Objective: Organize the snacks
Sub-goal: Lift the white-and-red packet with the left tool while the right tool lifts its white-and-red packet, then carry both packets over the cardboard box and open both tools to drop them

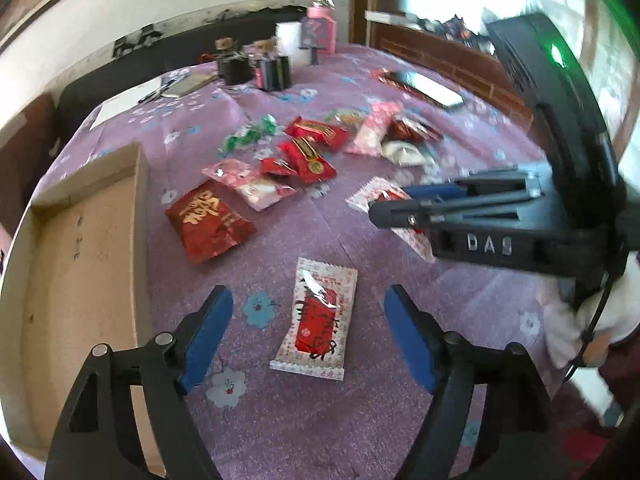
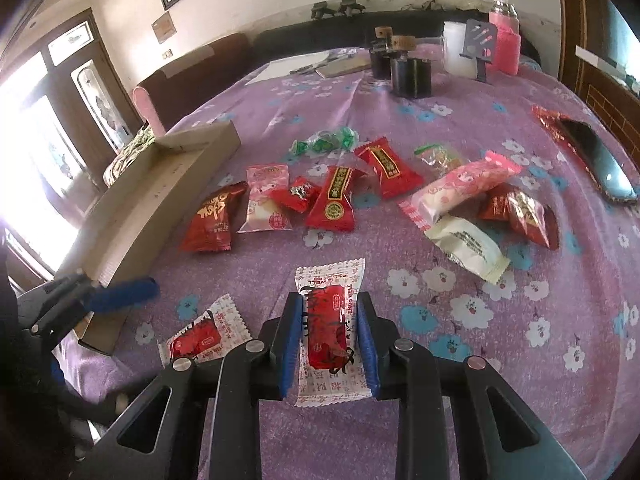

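Observation:
A white-and-red snack packet [image 1: 316, 316] lies flat on the purple flowered cloth [image 1: 400, 320]. My left gripper [image 1: 308, 296] stands open around it, its blue pads clear of both sides. My right gripper [image 2: 329, 302] is shut on a second white-and-red packet [image 2: 330, 332], with the pads pressing its long edges. From the left wrist view, the right gripper [image 1: 390, 202] comes in from the right over that packet [image 1: 366, 196]. Several more wrapped snacks lie beyond, among them a dark red packet [image 1: 208, 220] and red candies [image 2: 332, 200]. An open cardboard box [image 1: 80, 260] sits at the left.
A phone [image 2: 600, 160] lies at the right edge of the cloth. Black jars [image 2: 410, 72], a white cup [image 2: 456, 52] and a pink bottle [image 2: 504, 44] stand at the far side. A gloved hand [image 1: 580, 320] holds the right gripper. Bare cloth shows at the near right.

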The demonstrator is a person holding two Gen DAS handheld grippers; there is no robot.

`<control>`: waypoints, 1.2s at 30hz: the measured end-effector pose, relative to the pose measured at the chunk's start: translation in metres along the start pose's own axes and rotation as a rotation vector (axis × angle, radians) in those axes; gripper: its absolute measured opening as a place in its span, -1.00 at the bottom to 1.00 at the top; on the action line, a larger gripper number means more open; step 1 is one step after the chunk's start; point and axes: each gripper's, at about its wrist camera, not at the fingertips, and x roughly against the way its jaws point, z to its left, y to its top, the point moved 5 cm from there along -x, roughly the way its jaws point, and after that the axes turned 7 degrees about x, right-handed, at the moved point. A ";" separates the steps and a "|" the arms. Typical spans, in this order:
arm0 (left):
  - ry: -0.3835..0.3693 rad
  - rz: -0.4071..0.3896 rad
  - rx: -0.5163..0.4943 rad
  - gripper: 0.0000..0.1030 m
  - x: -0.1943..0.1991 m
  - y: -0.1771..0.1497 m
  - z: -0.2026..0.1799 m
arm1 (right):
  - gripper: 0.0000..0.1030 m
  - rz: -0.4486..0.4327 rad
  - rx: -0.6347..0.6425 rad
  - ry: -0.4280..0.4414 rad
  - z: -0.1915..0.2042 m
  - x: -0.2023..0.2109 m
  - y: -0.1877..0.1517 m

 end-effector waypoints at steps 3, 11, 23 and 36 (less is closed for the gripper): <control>0.014 0.056 -0.029 0.52 -0.015 -0.007 -0.006 | -0.46 0.001 -0.018 0.011 -0.003 -0.001 -0.002; 0.002 0.045 0.039 -0.45 -0.014 -0.007 -0.005 | -0.46 -0.005 -0.027 0.029 -0.005 0.001 -0.003; -0.004 -0.005 0.162 -0.45 0.013 -0.011 0.009 | -0.46 -0.045 -0.069 0.052 -0.011 0.007 -0.004; 0.063 -0.065 0.269 -0.45 0.050 -0.013 0.040 | -0.47 -0.097 -0.051 0.027 0.000 0.030 -0.005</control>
